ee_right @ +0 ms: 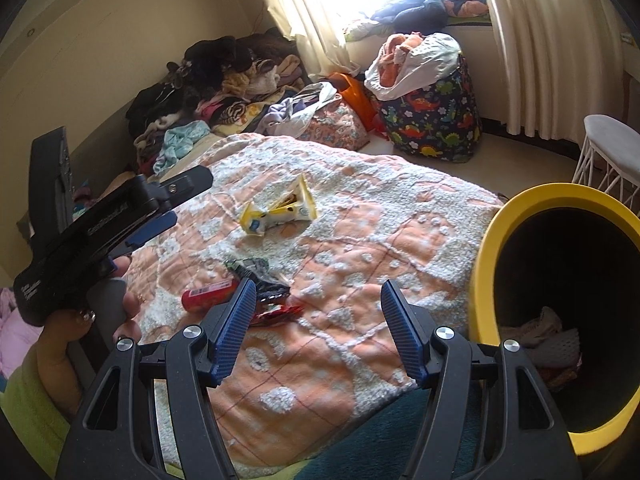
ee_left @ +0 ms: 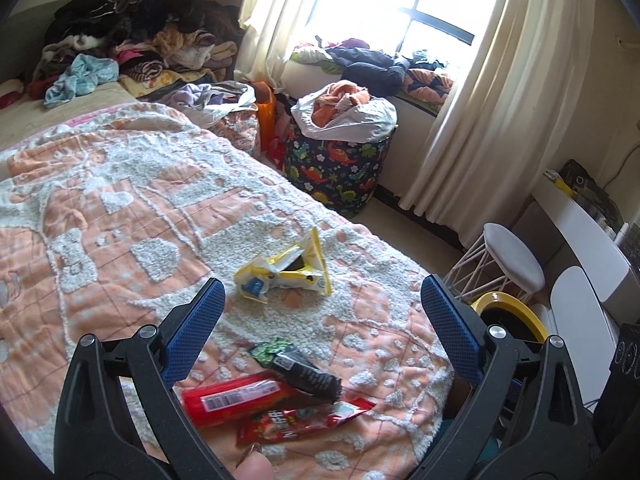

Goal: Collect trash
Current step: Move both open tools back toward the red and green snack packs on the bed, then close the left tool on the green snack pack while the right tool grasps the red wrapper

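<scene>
Both claws gape with nothing between the pads — the left gripper [ee_left: 322, 322] over the red wrapper [ee_left: 240, 398] and dark wrapper [ee_left: 304, 372], the right gripper [ee_right: 318, 328] just beside them. The yellow wrapper [ee_right: 280, 210] lies farther up the blanket [ee_right: 360, 220]. The yellow-rimmed bin [ee_right: 486, 264] at the bed's corner holds what looks like crumpled paper — too dim to be sure.

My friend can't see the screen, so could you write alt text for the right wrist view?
Several snack wrappers lie on a bed's orange-and-white blanket: a yellow wrapper, a black-and-green wrapper and a red packet. The right tool is open and empty above them, the left tool at the left, a yellow-rimmed bin on the right.
</scene>
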{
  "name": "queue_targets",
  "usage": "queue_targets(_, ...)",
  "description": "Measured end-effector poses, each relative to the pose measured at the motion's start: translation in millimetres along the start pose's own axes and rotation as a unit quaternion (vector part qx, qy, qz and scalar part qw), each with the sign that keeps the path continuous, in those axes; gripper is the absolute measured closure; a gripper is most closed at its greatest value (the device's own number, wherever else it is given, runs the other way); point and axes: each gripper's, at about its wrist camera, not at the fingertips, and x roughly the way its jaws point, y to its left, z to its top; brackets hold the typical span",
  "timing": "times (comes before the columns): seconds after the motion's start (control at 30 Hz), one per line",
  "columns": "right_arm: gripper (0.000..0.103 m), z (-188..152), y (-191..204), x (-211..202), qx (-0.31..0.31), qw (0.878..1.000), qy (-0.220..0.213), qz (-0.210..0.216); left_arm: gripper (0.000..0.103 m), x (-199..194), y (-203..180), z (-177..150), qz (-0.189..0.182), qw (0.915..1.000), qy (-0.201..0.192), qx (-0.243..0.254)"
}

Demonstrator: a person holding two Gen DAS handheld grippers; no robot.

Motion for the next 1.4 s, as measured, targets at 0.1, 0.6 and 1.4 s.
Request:
queue_targets(0.1, 0.04, -1.5, 8.7, 6.5, -0.004, 1.0, 0.009, 0.006, 0.014, 4.7, 9.7, 0.1, 0.015, 0.9998, 0.014, -0.005)
queue_targets(0.6, 0.041, -10.1, 36.8, 63.9, -0.024, 0.996, 0.084, 0.007, 0.045, 40.6, 48.6, -22.1, -0.034, 0.9892, 0.112, -0.088)
queue_targets(1.4, 0.081, -11.2, 18.9, 107.6, 0.036, 0.986, 0.151, 0.057, 0.071, 67.5, 53.1, -41.2, -0.055, 0.9803, 0.161, -0.101)
